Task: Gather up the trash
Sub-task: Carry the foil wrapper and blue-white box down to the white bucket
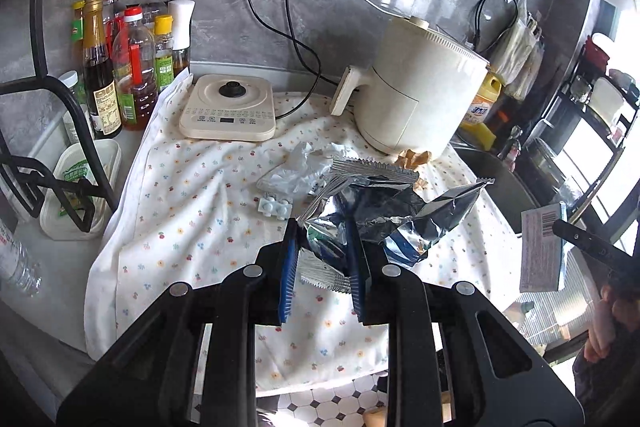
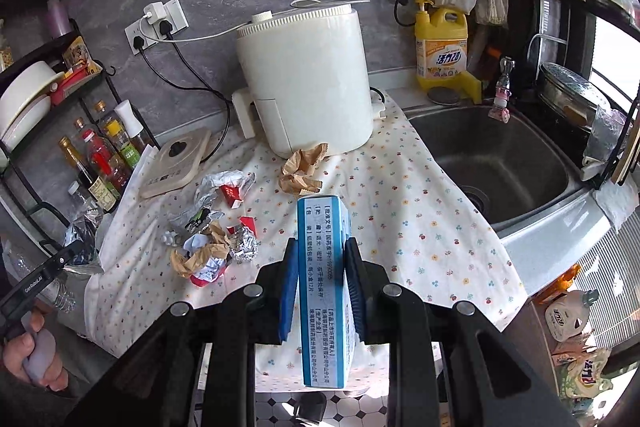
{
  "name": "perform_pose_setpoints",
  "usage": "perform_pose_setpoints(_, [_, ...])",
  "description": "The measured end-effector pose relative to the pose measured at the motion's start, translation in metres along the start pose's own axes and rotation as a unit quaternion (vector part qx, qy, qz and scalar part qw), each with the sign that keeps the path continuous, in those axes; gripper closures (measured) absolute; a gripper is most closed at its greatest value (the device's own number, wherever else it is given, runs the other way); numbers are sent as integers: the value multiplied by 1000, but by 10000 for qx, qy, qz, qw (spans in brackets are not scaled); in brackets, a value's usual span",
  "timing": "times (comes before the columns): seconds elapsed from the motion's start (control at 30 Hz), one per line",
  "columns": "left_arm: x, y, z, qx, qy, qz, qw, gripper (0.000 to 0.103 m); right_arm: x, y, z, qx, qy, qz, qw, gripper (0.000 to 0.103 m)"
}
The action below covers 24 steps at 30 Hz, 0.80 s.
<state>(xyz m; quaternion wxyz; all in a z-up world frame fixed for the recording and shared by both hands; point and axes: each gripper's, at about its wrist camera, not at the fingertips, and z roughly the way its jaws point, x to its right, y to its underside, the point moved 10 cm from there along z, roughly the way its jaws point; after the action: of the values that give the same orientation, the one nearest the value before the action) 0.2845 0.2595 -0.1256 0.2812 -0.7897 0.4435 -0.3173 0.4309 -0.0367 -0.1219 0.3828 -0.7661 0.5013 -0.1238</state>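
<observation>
My left gripper (image 1: 322,227) is shut on crumpled silver foil snack bags (image 1: 380,211), held above the flowered cloth (image 1: 192,203). My right gripper (image 2: 323,247) is shut on a blue-and-white medicine box (image 2: 325,291), lifted over the counter's front edge; the same medicine box (image 1: 542,247) shows at the right of the left wrist view. On the cloth lie a heap of foil, paper and red wrappers (image 2: 212,243), a crumpled brown paper (image 2: 302,169), a white tissue (image 1: 298,167) and a pill blister (image 1: 274,206).
A cream air fryer (image 2: 306,83) stands at the back of the cloth, an induction plate (image 1: 228,113) to its left. Sauce bottles (image 1: 120,67) fill a black rack on the left. A steel sink (image 2: 492,155) and yellow detergent bottle (image 2: 440,43) lie right. Tiled floor (image 2: 328,403) shows below.
</observation>
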Motion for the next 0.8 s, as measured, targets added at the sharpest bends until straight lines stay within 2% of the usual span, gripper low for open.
perform_pose_setpoints(0.13, [37,27,-22,-1,110,202,9997,80,26,25,-35,5,21,30,10000,80])
perform_pose_setpoints(0.4, [93,79,-41,-202,283,406,9986,80,74,84,-79,-126,127,225,9996,79])
perform_pose_setpoints(0.6, [138,119,-45,-382,507,586,9963,80,119,124,-106,-226,306,466,9982,79])
perform_pose_setpoints(0.8, [197,168,-38,-705,900,856,9898,80,170,171,-138,-346,614,763,9946,79])
